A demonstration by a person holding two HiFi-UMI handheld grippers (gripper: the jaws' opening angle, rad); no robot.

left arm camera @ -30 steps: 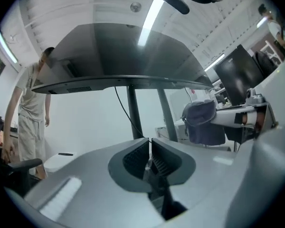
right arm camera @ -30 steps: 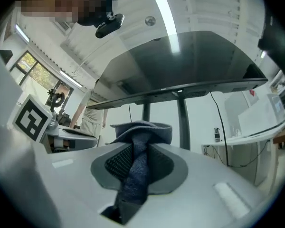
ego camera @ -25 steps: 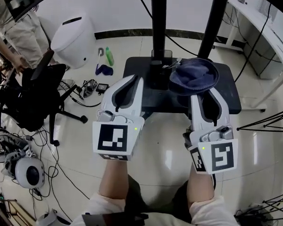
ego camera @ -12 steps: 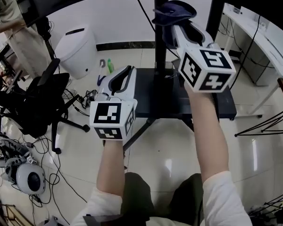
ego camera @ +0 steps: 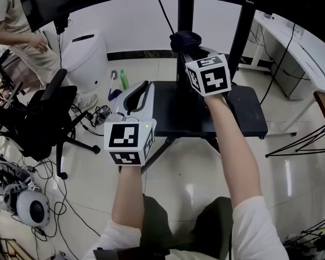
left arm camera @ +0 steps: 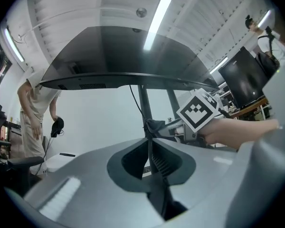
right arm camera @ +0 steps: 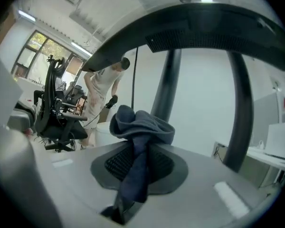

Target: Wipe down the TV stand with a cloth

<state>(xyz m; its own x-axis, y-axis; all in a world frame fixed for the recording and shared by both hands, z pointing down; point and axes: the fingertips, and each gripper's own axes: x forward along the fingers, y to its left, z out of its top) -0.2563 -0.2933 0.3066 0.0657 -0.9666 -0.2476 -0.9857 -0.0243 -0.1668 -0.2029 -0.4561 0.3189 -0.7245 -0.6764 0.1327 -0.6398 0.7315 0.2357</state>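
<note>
The TV stand has a black base plate (ego camera: 244, 110) and two black posts, the left post (ego camera: 184, 12) and the right post (ego camera: 241, 26). My right gripper (ego camera: 189, 49) is raised and shut on a dark blue cloth (ego camera: 185, 38), which sits at the left post, about mid-height. In the right gripper view the cloth (right arm camera: 141, 127) bunches over the shut jaws of my right gripper (right arm camera: 137, 148) and hangs down between them. My left gripper (ego camera: 145, 85) hovers low over the base plate's left edge, shut on nothing. The left gripper view shows my left gripper (left arm camera: 148, 142) pointing at the cloth (left arm camera: 155, 126).
The dark TV screen (right arm camera: 213, 25) overhangs the posts. A person (ego camera: 19, 28) stands at the far left beside a white bin (ego camera: 86, 50). An office chair (ego camera: 43, 110), cables and helmets (ego camera: 30, 205) crowd the left floor. A white desk (ego camera: 306, 53) runs along the right.
My right gripper lifted the cloth off the base plate and carried it up to the left post. The left gripper shifted only slightly.
</note>
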